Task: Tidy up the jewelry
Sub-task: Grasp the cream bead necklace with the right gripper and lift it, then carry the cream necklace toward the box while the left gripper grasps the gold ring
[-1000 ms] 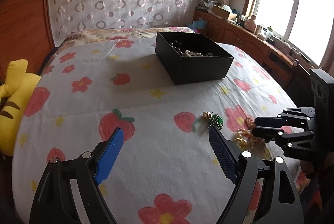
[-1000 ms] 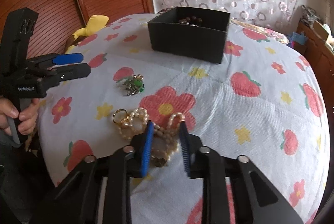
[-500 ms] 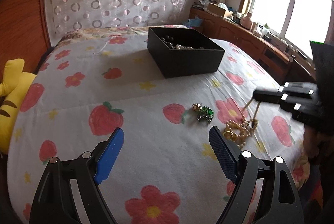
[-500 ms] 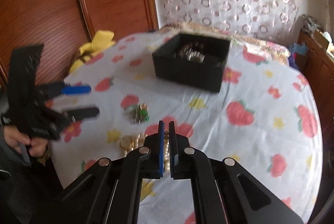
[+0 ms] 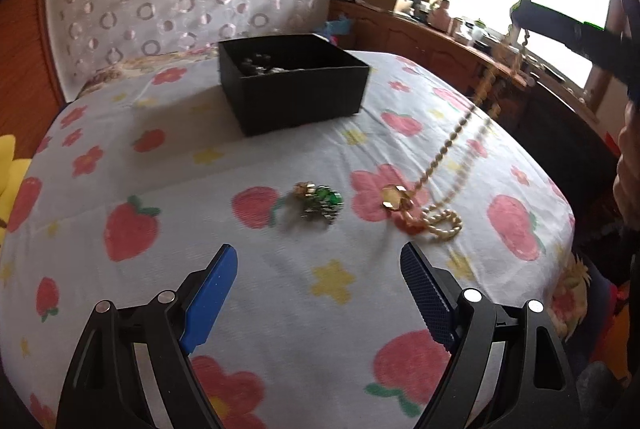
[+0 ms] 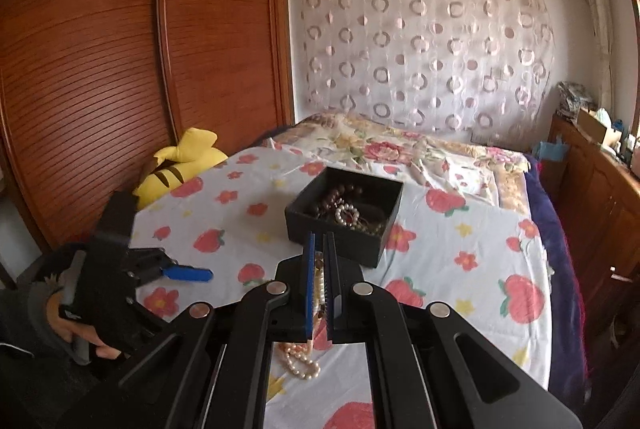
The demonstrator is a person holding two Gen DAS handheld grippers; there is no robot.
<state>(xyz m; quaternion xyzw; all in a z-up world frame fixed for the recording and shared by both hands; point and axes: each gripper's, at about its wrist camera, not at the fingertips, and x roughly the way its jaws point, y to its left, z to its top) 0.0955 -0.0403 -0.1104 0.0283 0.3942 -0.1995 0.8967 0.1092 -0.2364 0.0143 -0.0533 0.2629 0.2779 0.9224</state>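
My right gripper [image 6: 320, 249] is shut on a pearl necklace [image 6: 318, 281] and holds it high above the bed. The strand [image 5: 448, 145] hangs down taut, its lower end and gold ring [image 5: 394, 199] still on the sheet. A green and gold brooch [image 5: 318, 203] lies left of it. The black box [image 5: 292, 81] with beads inside stands further back; it also shows in the right wrist view [image 6: 344, 213]. My left gripper [image 5: 320, 293] is open and empty, low over the sheet in front of the brooch.
The bed has a strawberry and flower sheet [image 5: 132, 165]. A yellow plush toy [image 6: 180, 165] lies at its left edge by the wooden wardrobe [image 6: 100, 69]. A wooden cabinet [image 5: 440, 41] with clutter runs under the window on the right.
My right gripper closed on the pearl necklace and rose, pulling the strand up off the sheet. My left gripper stayed open and shifted slightly.
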